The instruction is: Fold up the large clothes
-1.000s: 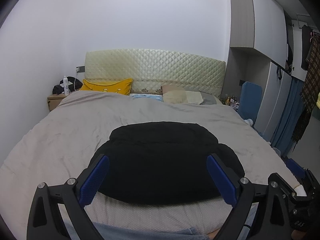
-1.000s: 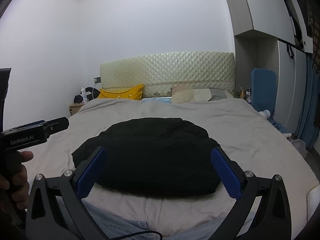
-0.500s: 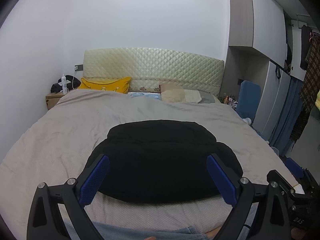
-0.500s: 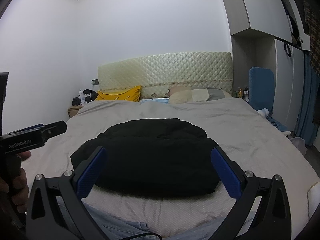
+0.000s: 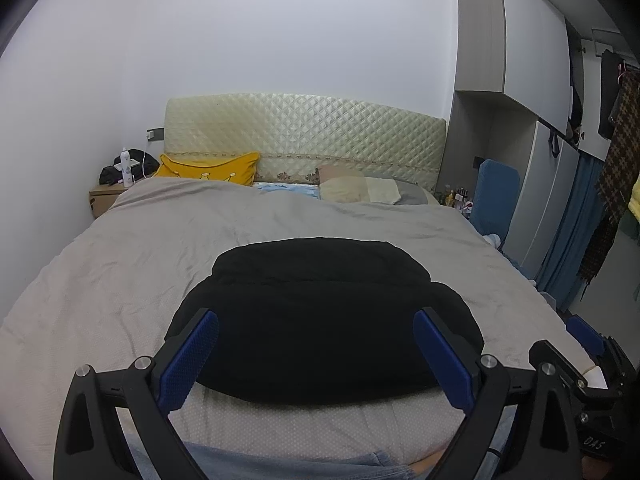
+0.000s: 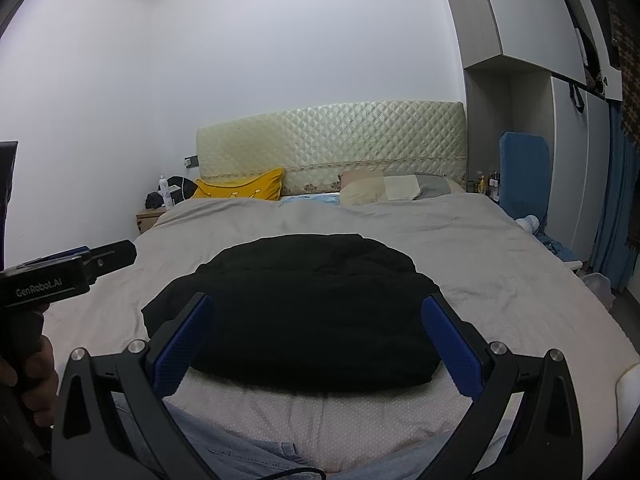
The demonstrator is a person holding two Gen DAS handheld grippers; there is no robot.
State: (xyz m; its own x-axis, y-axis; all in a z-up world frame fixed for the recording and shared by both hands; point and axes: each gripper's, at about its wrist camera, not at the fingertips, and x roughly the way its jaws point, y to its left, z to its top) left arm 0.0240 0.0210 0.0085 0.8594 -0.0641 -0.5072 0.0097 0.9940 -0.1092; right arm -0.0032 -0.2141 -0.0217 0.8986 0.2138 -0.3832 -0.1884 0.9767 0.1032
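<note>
A black garment lies folded in a thick compact bundle on the grey-beige bedcover, near the foot of the bed. It also shows in the right wrist view. My left gripper is open and empty, held above the near edge of the bed with the bundle beyond its blue pads. My right gripper is open and empty in the same way. The left gripper's body shows at the left of the right wrist view.
A quilted headboard, a yellow pillow and beige pillows are at the far end. A nightstand with a bottle stands far left. Wardrobes, a blue chair and hanging clothes are on the right.
Both grippers have lifted and drawn back slightly, so the view has shifted a little. The black bundle has not moved.
</note>
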